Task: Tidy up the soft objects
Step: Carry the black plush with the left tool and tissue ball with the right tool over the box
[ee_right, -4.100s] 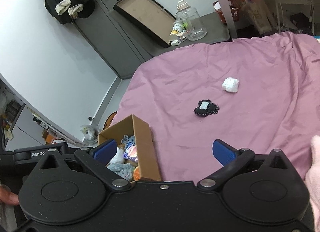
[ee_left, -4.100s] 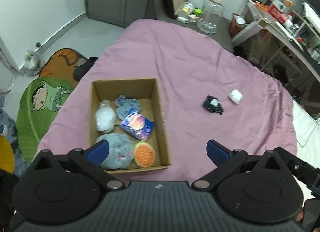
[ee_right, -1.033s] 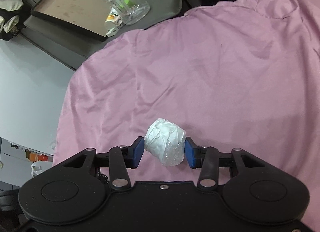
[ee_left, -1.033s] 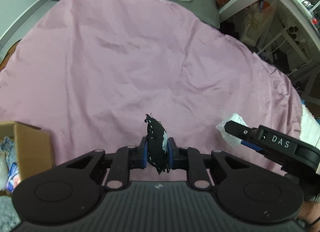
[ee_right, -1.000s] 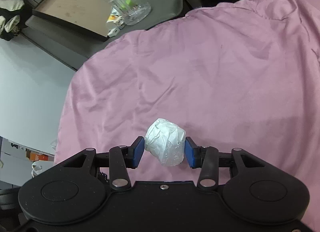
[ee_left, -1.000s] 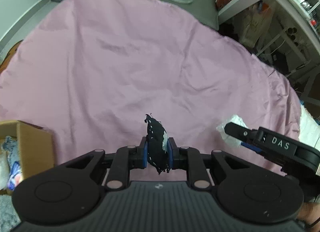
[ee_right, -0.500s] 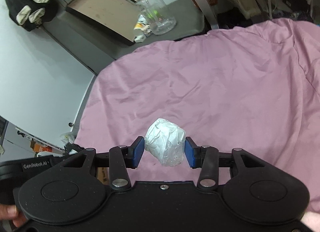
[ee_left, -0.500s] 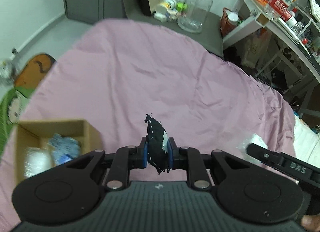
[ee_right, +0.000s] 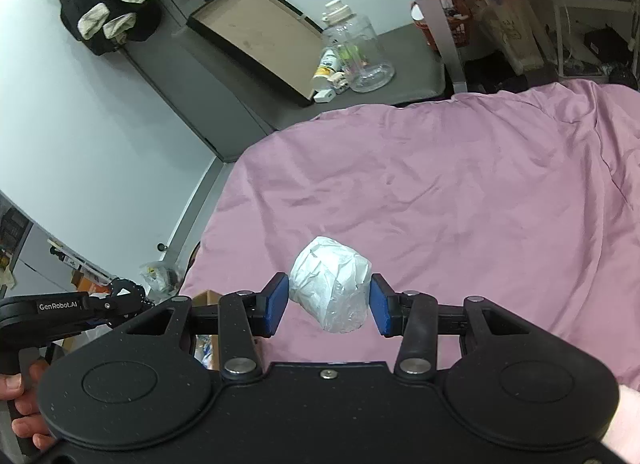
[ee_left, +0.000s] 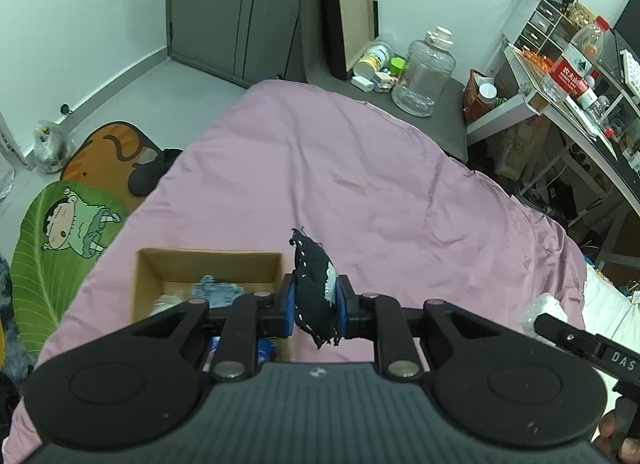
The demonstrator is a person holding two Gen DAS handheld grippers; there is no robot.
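My left gripper is shut on a black soft pad with white stitching and holds it above the pink bed sheet, just right of the cardboard box. The box holds several soft things, among them a blue-grey one; much of it is hidden behind my gripper. My right gripper is shut on a white crumpled soft bundle and holds it above the sheet. The right gripper also shows at the right edge of the left wrist view, the left gripper at the left edge of the right wrist view.
The box corner peeks out beside my right gripper. On the floor left of the bed lie a green leaf-shaped mat and an orange mat. A large clear jar and a cluttered white shelf stand beyond the bed.
Both grippers have closed on their objects since the earliest frames and lifted them. The left gripper has swung left towards the box, which has come back into view; the right gripper has followed.
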